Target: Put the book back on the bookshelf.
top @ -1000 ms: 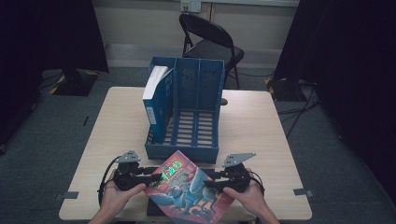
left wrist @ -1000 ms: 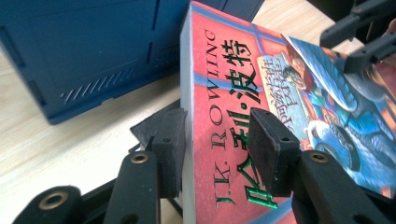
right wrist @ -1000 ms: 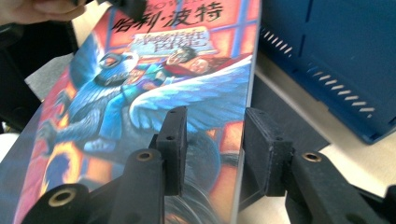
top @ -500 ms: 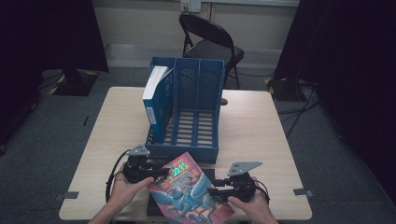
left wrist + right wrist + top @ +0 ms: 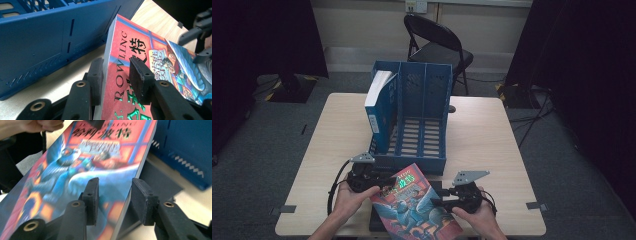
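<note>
A paperback book (image 5: pixel 414 206) with a red and blue illustrated cover is held tilted above the table's front edge, just in front of the blue file rack (image 5: pixel 414 120). My left gripper (image 5: pixel 384 183) is shut on its upper left edge. In the left gripper view the book (image 5: pixel 125 57) runs between that gripper's (image 5: pixel 117 80) pads. My right gripper (image 5: pixel 438 204) is shut on the right edge. In the right gripper view one pad of this gripper (image 5: pixel 116 197) lies on the cover (image 5: pixel 75 170) and the other sits below the page edge.
The rack has three compartments; a blue book (image 5: pixel 379 105) leans in the left one, and its front wall (image 5: pixel 37 45) is close. A dark flat slab (image 5: pixel 160 182) lies under the held book. A folding chair (image 5: pixel 437 45) stands behind the wooden table (image 5: pixel 492 135).
The left gripper has moved toward the rack and the right gripper has drawn back toward the front edge. The book between them has turned and tipped more steeply.
</note>
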{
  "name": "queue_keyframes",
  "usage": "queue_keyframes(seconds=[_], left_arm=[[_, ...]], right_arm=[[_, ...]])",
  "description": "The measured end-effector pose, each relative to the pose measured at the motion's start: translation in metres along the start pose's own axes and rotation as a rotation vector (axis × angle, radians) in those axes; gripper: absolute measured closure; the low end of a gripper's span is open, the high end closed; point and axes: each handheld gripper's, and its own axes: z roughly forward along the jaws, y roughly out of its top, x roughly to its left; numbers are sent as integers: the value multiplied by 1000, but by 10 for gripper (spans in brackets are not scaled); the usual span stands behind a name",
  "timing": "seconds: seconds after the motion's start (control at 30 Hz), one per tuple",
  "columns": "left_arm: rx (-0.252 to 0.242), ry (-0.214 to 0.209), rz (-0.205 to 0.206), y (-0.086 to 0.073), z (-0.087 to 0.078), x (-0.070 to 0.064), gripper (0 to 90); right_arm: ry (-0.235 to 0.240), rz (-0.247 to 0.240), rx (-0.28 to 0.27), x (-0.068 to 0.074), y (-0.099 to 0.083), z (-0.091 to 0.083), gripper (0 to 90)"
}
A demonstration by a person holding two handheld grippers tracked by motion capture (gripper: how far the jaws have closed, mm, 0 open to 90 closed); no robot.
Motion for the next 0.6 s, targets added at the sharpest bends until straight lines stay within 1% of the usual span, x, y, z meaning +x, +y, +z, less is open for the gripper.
queue_keyframes(seconds=[0.03, 0.1, 0.17, 0.2, 0.23, 0.27, 0.3, 0.33, 0.37, 0.4, 0.43, 0.47, 0.5, 0.53, 0.57, 0.6], left_arm=[[14, 11, 4, 1, -2, -1, 633], [28, 33, -8, 0, -6, -3, 600], [37, 33, -8, -5, -13, -3, 592], [42, 46, -10, -8, -18, -4, 581], [42, 46, -10, -8, -18, -4, 574], [47, 46, -13, -12, -23, -4, 574], [46, 57, -29, -16, -28, -6, 574], [43, 86, -17, -23, -36, -11, 549], [42, 96, -11, -27, -41, -13, 536], [37, 104, -28, -32, -45, -13, 518], [37, 104, -28, -32, -45, -13, 500], [31, 104, -45, -36, -49, -13, 501], [24, 103, -57, -39, -53, -12, 501], [20, 91, -79, -45, -57, -11, 486], [20, 91, -79, -45, -57, -11, 487], [15, 76, -91, -49, -60, -10, 491]], right_arm=[[3, 3, -2, -3, 4, 4, 581], [9, -1, -7, -8, 10, 10, 578], [3, 9, -14, -12, 13, 14, 579], [2, 14, -17, -15, 16, 16, 580], [-1, 14, -16, -17, 17, 18, 580], [-1, 14, -16, -17, 17, 18, 580], [1, 15, -19, -18, 18, 19, 583], [12, 23, -21, -20, 17, 20, 585], [11, 25, -19, -20, 17, 20, 592], [6, 26, -16, -19, 17, 20, 599], [6, 26, -16, -19, 17, 20, 599], [2, 21, -9, -17, 18, 20, 624], [2, 21, -9, -17, 18, 20, 624], [6, 25, -12, -18, 18, 20, 625], [6, 25, -12, -17, 17, 20, 626], [5, 24, -13, -17, 18, 20, 628]])
